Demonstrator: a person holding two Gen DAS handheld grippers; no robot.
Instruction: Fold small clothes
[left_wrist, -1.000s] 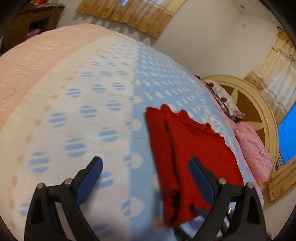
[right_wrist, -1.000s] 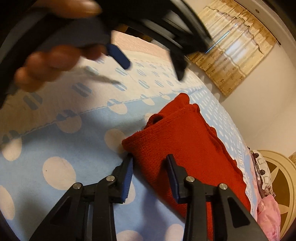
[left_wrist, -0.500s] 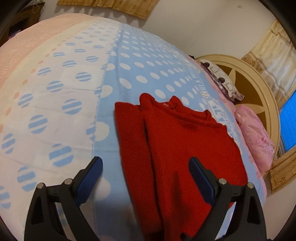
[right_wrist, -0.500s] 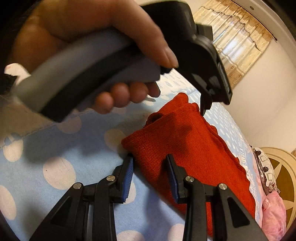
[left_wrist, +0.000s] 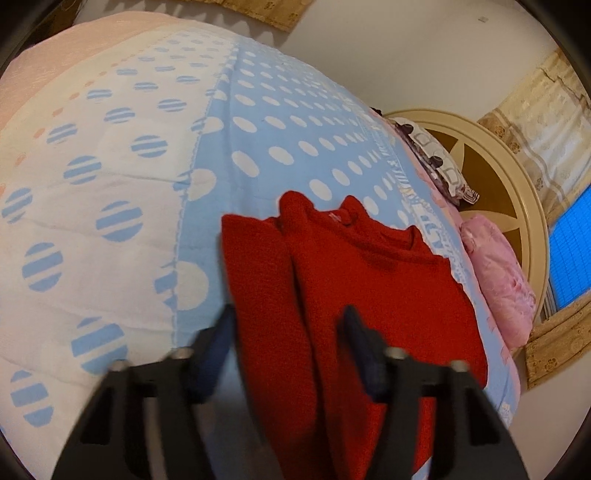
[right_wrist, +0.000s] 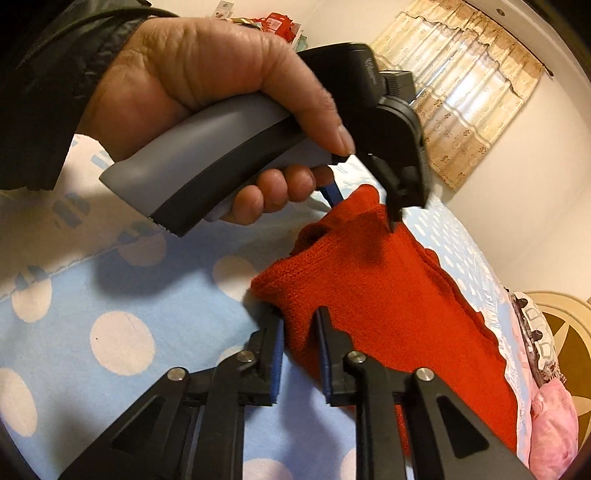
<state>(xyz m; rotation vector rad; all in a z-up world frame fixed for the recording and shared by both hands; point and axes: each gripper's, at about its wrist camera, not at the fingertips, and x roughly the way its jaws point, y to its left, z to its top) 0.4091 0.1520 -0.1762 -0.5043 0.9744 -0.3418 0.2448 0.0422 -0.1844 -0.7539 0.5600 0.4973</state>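
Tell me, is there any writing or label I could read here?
None reads clearly.
Print on the left hand-held gripper, jaws closing around the red sweater: too blurred.
Lettering along the bedsheet border: too distorted.
Tag in the sweater's neck: too small.

Polka-dot bed (left_wrist: 258, 122) with red sweater (left_wrist: 369, 280), pink pillow (left_wrist: 498, 273) lying on top.

Red garment (left_wrist: 369, 280): coarse matt knit. Bedspread (left_wrist: 122, 184): smooth printed cloth. Left gripper (left_wrist: 286, 332): matt black plastic.
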